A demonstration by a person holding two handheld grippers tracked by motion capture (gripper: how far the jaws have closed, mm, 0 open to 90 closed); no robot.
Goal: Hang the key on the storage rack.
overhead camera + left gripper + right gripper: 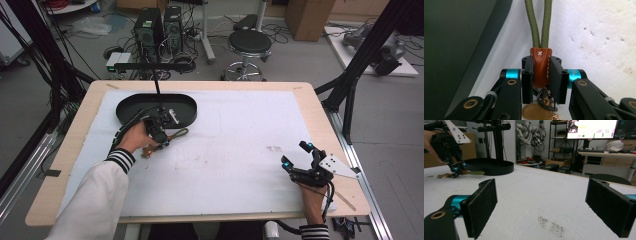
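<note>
A keychain lies on the white mat: an olive cord loop [180, 133] joined by a brown leather tab [540, 66] to a ring with small gold charms [148, 150]. My left gripper [161, 141] is shut on the leather tab, jaws pressed to both its sides, right beside the black oval tray [185, 106]. The cord loop [541, 23] runs straight ahead from the jaws, and the charms [546, 100] hang below them. My right gripper [296, 155] stands open near the table's front right with nothing between its pads [482, 203]. It faces the left gripper [457, 168] far across the mat.
The black oval tray [494, 167] carries an upright post with a crossbar [150, 66]. A faint grey smudge [551, 226] marks the white mat [240, 140] ahead of the right gripper. Beyond the table stand a stool [249, 42], computer towers and cables.
</note>
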